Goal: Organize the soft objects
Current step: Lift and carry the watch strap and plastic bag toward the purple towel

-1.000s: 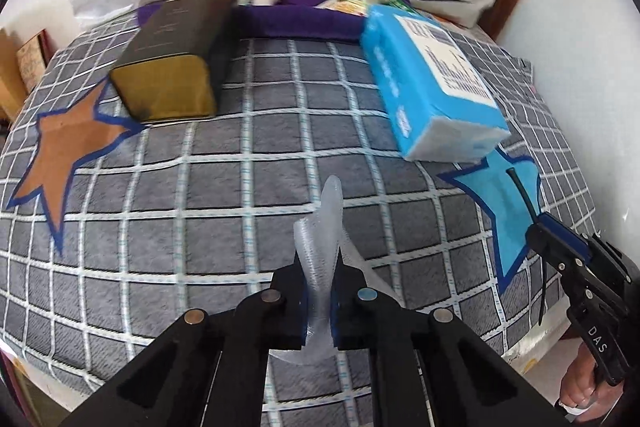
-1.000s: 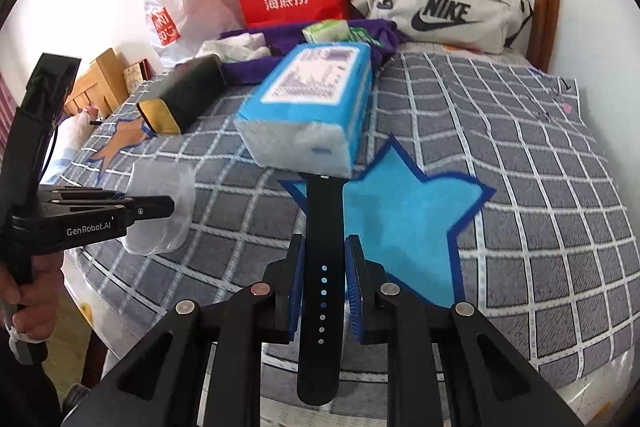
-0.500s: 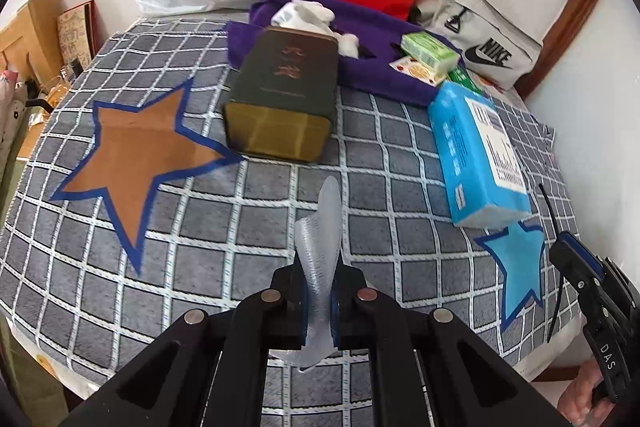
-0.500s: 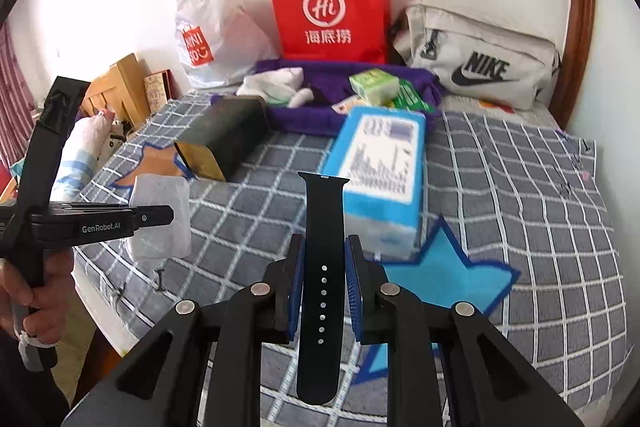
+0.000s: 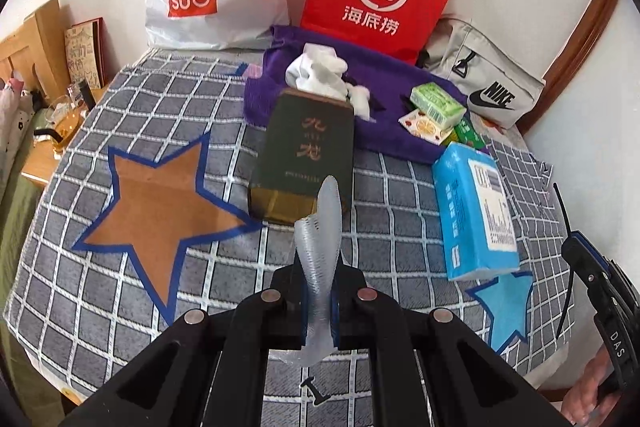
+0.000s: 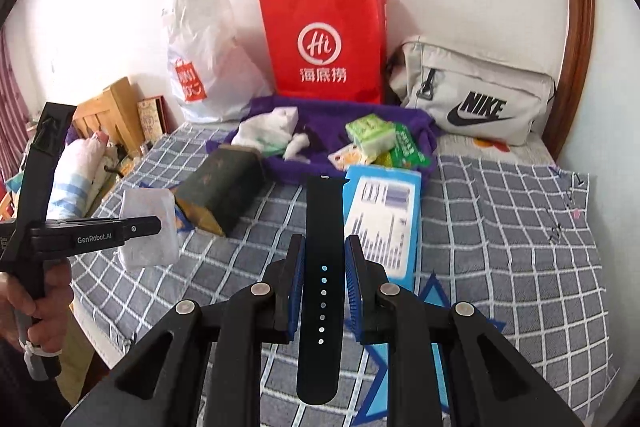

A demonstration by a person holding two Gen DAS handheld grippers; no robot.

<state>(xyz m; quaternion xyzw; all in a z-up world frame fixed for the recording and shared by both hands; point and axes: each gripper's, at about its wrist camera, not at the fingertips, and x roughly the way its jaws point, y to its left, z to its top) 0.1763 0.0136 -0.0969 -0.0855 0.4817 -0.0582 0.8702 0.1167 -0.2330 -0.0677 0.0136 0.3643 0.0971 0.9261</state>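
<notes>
Progress looks partial: both grippers hold items above the checked blanket (image 5: 120,291), not yet set down. The left gripper (image 5: 318,301) is pinched fully shut on a clear ribbed silicone piece (image 5: 320,259); the right gripper (image 6: 324,291) clamps a black watch strap (image 6: 322,267) narrowly between its blue pads. On the purple towel (image 5: 384,83) lie white socks (image 5: 316,71) and small packets (image 5: 436,107), seemingly gathered there. The blue tissue pack (image 5: 468,215) and dark box (image 5: 304,155) sit on the blanket.
</notes>
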